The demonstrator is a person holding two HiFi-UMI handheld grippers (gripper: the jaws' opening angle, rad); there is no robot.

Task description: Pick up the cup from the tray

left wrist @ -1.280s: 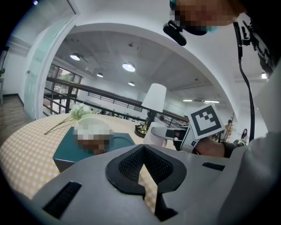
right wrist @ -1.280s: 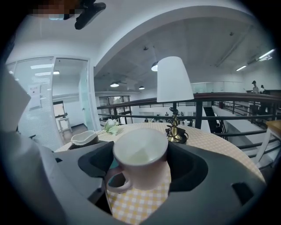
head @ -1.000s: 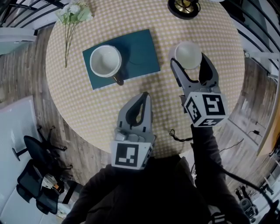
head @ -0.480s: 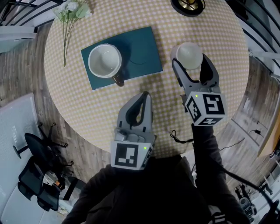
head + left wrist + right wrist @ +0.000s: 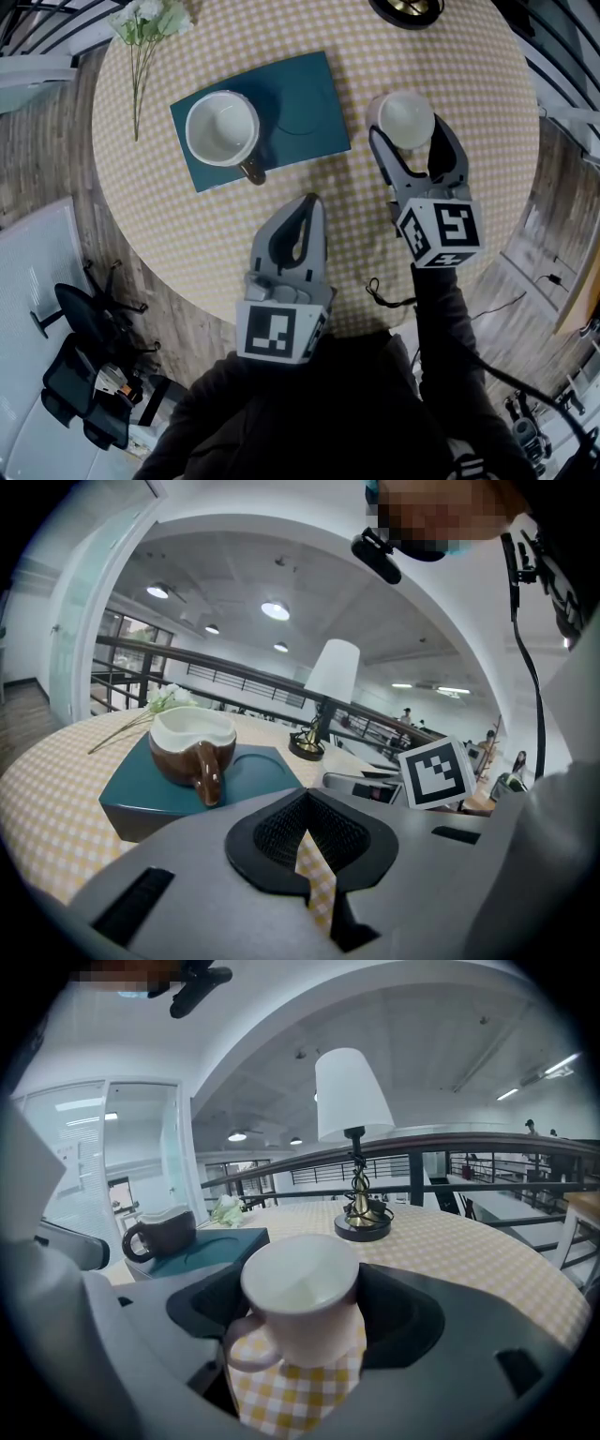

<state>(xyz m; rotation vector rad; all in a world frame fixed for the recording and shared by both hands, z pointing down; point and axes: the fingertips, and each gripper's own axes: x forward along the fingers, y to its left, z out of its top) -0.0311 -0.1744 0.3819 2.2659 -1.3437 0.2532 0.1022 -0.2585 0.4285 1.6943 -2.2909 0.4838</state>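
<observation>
Now the right gripper (image 5: 407,132) has its jaws spread wide, with the pads pressing on both sides of the pale cup (image 5: 405,116). This cup is off the teal tray (image 5: 302,92), over the checked table (image 5: 469,80), near its right edge. A brown cup (image 5: 222,129) stands on the tray. The left gripper (image 5: 310,202), jaws pressed together and empty, is near the table's front edge.

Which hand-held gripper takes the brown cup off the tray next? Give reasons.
Left. The left hand-held gripper is empty, facing the brown cup on the teal tray; the right hand-held gripper is clamped on the pale cup.
</observation>
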